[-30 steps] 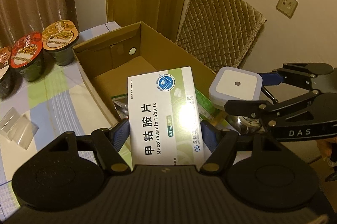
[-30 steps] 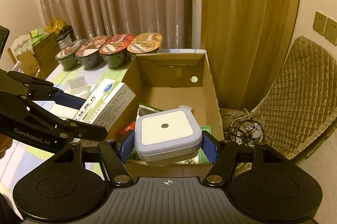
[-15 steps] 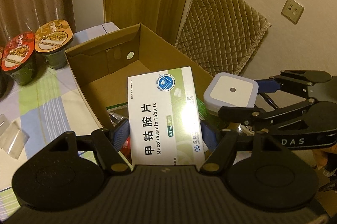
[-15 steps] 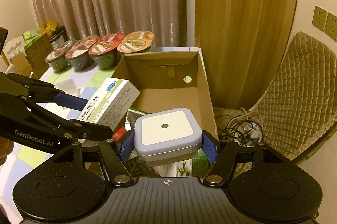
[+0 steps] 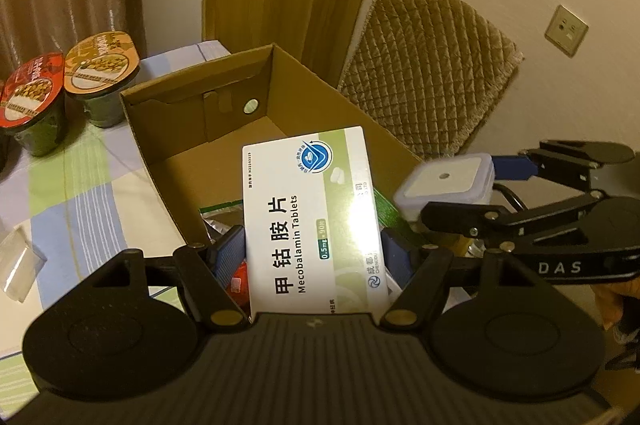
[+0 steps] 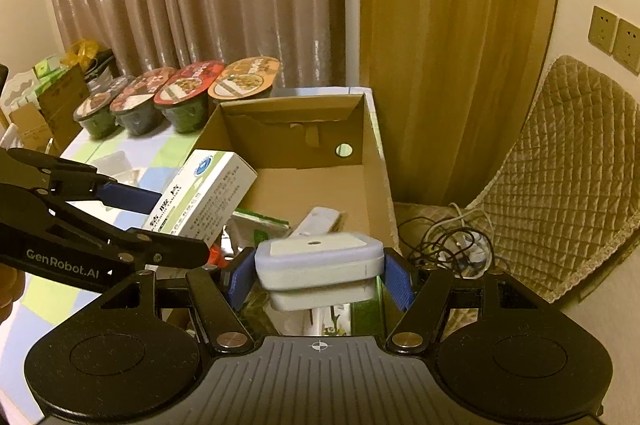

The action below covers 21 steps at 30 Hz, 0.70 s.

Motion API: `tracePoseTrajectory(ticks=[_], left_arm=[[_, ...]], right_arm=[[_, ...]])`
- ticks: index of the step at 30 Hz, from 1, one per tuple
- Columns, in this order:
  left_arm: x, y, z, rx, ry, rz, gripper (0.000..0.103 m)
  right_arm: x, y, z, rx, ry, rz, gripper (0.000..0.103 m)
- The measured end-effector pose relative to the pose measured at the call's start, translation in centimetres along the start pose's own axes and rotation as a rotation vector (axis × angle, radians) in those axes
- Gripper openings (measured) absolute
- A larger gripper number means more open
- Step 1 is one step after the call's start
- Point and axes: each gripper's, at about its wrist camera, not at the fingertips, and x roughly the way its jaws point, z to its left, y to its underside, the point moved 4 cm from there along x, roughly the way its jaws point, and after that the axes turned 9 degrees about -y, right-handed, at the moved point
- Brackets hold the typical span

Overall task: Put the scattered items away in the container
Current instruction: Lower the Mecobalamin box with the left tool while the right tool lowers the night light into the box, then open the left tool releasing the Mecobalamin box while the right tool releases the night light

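Observation:
My left gripper (image 5: 311, 249) is shut on a white and green tablet box (image 5: 312, 217), held flat over the near end of the open cardboard box (image 5: 192, 113). In the right wrist view that tablet box (image 6: 204, 197) hangs over the cardboard box's (image 6: 376, 165) left wall, in the left gripper (image 6: 176, 225). My right gripper (image 6: 320, 273) is shut on a white square night light (image 6: 316, 253), which is blurred and tipped nearly edge-on between the pads. The left wrist view shows the night light (image 5: 444, 181) in the right gripper (image 5: 460, 191) over the cardboard box's right wall.
Green packets (image 6: 260, 221), a white flat device (image 6: 320, 221) and a red item (image 5: 236, 281) lie inside the cardboard box. Several noodle bowls (image 6: 244, 81) line the table's far side. A quilted chair (image 6: 560, 177) and cables (image 6: 452, 245) sit to the right.
Both grippers have moved forward over the cardboard box. The night light has tipped from face-up to nearly edge-on between the right pads. The tablet box stays held as before.

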Motion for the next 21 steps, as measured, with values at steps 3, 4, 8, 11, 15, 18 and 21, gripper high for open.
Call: tracePoseTrajectory(ticks=[3, 4, 8, 11, 15, 18, 21], left_arm=[[0.3, 0.0, 0.4, -0.023, -0.014, 0.000, 0.069], [0.4, 0.0, 0.5, -0.034, -0.007, 0.003, 0.069], [0.4, 0.5, 0.9, -0.040, -0.013, 0.014, 0.070], [0.3, 1.0, 1.2, -0.044, -0.019, 0.018, 0.071], [0.0, 1.4, 1.6, -0.048, -0.025, 0.019, 0.071], [-0.3, 1.7, 1.7, -0.043, -0.031, 0.019, 0.071], [-0.4, 2.0, 1.8, -0.041, -0.037, 0.020, 0.071]], right_arm=[[0.0, 0.0, -0.1, 0.004, 0.003, 0.001, 0.068], [0.1, 0.1, -0.2, 0.005, 0.003, 0.002, 0.068], [0.3, 0.2, -0.3, 0.011, 0.004, 0.007, 0.068], [0.4, 0.3, -0.3, 0.015, 0.001, 0.008, 0.068], [0.6, 0.3, -0.2, 0.015, -0.002, 0.011, 0.068], [0.8, 0.3, 0.0, 0.014, -0.006, 0.014, 0.068], [0.9, 0.2, 0.4, 0.007, -0.008, 0.014, 0.068]])
